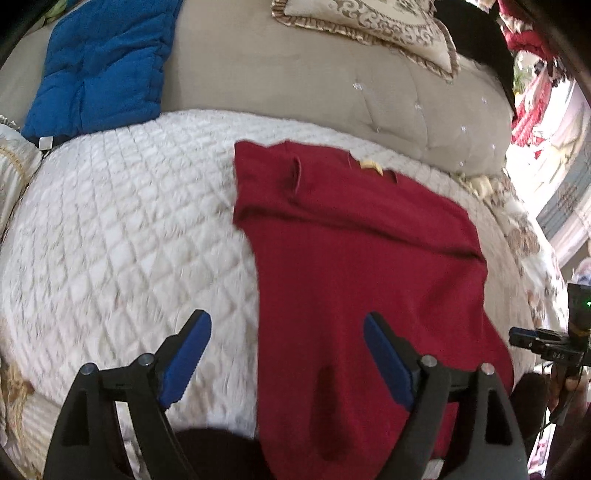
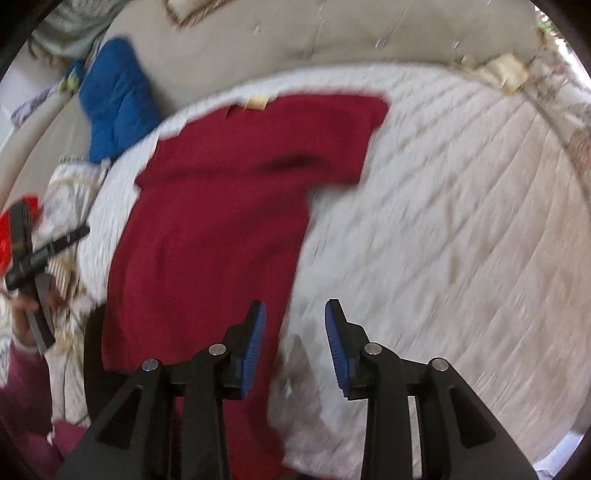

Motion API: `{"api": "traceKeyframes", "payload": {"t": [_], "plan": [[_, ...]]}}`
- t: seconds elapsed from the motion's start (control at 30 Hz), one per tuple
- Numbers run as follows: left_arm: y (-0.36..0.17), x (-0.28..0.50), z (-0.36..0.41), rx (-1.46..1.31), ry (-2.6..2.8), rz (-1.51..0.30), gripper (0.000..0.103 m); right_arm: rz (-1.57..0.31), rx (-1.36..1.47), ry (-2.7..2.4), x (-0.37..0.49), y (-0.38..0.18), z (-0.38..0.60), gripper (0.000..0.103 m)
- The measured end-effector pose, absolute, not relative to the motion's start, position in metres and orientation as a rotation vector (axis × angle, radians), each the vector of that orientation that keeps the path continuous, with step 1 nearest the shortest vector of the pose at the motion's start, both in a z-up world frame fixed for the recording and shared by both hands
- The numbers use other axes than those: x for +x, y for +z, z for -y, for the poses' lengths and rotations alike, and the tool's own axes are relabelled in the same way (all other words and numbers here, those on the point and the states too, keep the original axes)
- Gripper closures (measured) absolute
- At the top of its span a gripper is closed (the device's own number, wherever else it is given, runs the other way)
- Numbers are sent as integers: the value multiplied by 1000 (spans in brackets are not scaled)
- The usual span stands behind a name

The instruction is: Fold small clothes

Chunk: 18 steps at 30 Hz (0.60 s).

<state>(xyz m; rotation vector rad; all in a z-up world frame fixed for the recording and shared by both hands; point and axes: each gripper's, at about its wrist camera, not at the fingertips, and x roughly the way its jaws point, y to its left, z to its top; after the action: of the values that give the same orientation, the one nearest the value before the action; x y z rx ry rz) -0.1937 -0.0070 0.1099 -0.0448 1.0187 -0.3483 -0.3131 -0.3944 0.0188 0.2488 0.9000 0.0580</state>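
A dark red small shirt (image 1: 354,251) lies flat on a white quilted cover (image 1: 122,229), collar with a yellow label (image 1: 371,165) at the far end. Its left sleeve is folded in over the body. My left gripper (image 1: 286,332) is open and empty, hovering over the shirt's near left edge. In the right wrist view the shirt (image 2: 221,206) has its right sleeve (image 2: 347,136) spread out. My right gripper (image 2: 295,321) is open and empty above the shirt's near right edge. Each gripper shows at the edge of the other view: the right one (image 1: 546,343), the left one (image 2: 40,251).
A blue padded cloth (image 1: 99,62) lies at the far left on a beige bedspread (image 1: 295,74). A patterned cushion (image 1: 373,29) sits at the back. Floral bedding (image 1: 524,236) borders the quilt's right side.
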Motion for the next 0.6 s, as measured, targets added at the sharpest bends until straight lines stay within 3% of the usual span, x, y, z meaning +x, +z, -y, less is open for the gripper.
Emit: {"api": "traceKeyframes", "payload": {"t": [0.17,0.23,0.47,0.53,0.6], "plan": [[108,-225,-1,-59,-367,-1028,15,-951,251,114,-332,-13,370,89],[105,-235,-4,-65,-362,-1044,15,-927,225,119,-338,-16,360,103],[92,-266,-11,-48,-359,-1111,15,-887,176,114,-354,-12,352,103],[87,-276,-6,-4,-372,-1141,16,-890,224,136,-357,-14,357,92],[82,-283,1,54,-385,-1166,16,-891,284,158,-361,-17,363,90]]}}
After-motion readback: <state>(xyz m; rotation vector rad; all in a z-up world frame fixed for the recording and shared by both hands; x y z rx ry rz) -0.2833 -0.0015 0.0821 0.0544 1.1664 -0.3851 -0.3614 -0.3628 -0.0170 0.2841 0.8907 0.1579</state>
